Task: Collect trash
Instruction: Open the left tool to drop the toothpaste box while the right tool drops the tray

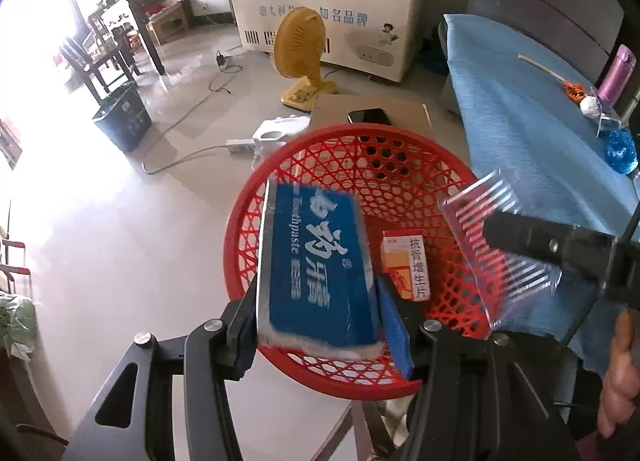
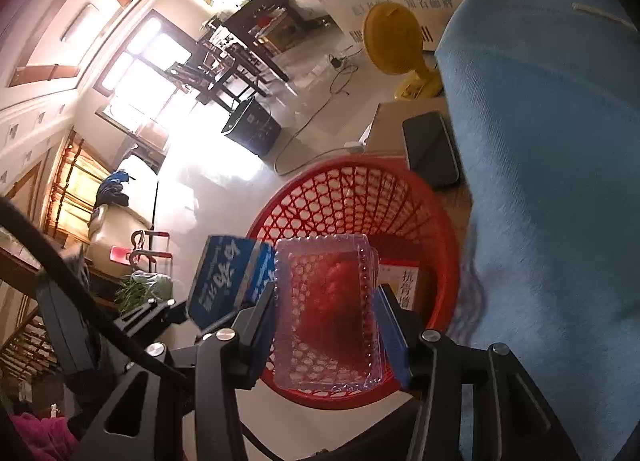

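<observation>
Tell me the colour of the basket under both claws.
Red, an open lattice weave: the basket shows best in the left wrist view.

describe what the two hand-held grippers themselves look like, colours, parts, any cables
Both are alike. The left hand-held gripper has a black angular frame with slotted cut-outs, silver round pivot bolts, and two flat fingers faced with blue pads. The right hand-held gripper has the same black frame, silver bolts and blue-padded fingers. A thick black cable loops past at its left. No sleeve is visible.

Red plastic lattice basket point(image 1: 352, 165), glossy cardboard toothpaste box point(image 1: 320, 265), clear ribbed plastic tray point(image 2: 326, 313), blue cloth point(image 1: 520, 133)
</observation>
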Tool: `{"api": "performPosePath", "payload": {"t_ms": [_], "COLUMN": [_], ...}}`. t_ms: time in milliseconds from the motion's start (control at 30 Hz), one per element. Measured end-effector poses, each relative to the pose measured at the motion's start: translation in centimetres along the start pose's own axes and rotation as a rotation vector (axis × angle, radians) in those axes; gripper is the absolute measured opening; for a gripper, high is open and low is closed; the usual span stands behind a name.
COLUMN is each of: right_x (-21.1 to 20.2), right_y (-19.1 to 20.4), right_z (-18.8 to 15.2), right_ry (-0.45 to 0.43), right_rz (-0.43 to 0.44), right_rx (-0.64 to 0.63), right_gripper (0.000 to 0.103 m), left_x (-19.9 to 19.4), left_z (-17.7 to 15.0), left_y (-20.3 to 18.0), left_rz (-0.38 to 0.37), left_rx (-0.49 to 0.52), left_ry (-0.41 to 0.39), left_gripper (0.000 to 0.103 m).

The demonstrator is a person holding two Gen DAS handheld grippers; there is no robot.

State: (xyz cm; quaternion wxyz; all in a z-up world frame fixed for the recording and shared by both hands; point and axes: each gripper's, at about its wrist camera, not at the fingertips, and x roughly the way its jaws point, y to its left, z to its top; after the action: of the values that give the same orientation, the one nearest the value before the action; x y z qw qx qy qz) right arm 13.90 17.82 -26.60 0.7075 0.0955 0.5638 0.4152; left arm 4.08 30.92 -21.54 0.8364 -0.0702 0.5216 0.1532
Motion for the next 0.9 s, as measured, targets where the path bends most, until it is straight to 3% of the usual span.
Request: {"api": "performPosePath", "payload": {"t_ms": [300,900], "right_x": [0.0,-8.7], "right_y": [-0.5,-2.2], "right_z": [-0.4,0.0], "right_ry": [0.016,-0.207], "right_rz": [0.010,-0.108], "right_rx": [0.022,0.006], "right_gripper": [0.060,0.060], "left_x": [-0.1,-2.8], "left_z": [0.5,1.7], "left_y": [0.3,-3.2], "left_rz": [0.045,-0.012], "left_rx": [-0.002,0.020], "left_ry": [-0.017,-0.108], "left_gripper": [0.056,0.060]}}
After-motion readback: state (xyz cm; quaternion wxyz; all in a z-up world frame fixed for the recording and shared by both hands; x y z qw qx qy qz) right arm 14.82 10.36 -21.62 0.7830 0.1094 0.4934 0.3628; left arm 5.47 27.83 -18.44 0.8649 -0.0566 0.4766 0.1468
